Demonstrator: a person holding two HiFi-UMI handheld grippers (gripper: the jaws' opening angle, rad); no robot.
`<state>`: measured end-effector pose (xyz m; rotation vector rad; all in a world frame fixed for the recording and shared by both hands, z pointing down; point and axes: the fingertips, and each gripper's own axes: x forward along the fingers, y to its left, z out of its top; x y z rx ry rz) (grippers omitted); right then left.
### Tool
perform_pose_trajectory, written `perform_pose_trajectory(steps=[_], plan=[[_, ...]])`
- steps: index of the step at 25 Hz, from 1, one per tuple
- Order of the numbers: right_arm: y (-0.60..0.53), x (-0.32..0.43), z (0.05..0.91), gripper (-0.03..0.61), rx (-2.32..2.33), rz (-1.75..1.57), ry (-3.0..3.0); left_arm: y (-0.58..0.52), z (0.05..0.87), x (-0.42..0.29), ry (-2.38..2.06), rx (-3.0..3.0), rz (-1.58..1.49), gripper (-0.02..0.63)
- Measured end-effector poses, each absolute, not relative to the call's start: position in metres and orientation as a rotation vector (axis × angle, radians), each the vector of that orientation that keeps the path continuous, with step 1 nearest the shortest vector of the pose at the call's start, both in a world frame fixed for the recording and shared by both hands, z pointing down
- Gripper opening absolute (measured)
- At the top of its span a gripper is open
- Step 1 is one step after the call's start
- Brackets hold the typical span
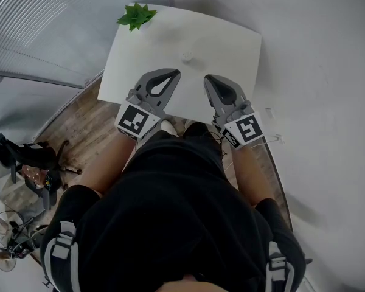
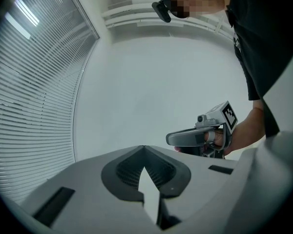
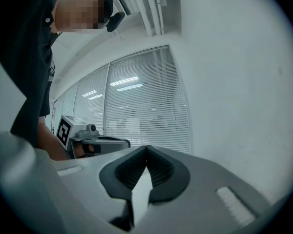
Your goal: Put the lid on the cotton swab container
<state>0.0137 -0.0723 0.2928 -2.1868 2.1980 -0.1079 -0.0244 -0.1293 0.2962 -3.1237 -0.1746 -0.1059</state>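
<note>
The white worktop point(image 1: 231, 47) fills the far half of the head view. The person point(image 1: 170, 212) stands at its near edge with one tool in each hand. The left tongs point(image 1: 164, 81) and the right tongs point(image 1: 216, 85) hang side by side over the near part of the worktop, pointing away from the person and held level. Each gripper view shows its own jaws pressed fully together with nothing between them, so both tongs are empty.

Neither gripper view takes in the worktop. The left one looks at a bare wall point(image 2: 151, 91), the right one at window blinds point(image 3: 146, 101), and each catches the other tool off to one side.

A green plant point(image 1: 135, 15) sits at the far left corner of the worktop. The only other item on the surface is a small pale thing point(image 1: 187, 57), which I take to be the cotton swab container or its lid. It lies beyond both tips, toward the far side and roughly between them, near the middle of the worktop. The left tongs look a shade nearer, though either could reach it.

It appears roundish and whitish, nearly merging with the surface. It is too small to show a long axis, or whether it is one piece or two. I judge the coming move to be a forward and downward reach with the jaws opened first.
</note>
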Motion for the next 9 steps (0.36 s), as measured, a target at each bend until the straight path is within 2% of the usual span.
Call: perform_pose_trajectory(steps=[9], plan=[[-0.0781,0.0126,0.2959,0.011,-2.179,-0.11,2.213,-0.1336,0.2986,-0.0235,-0.168,-3.128,-0.111,0.008]])
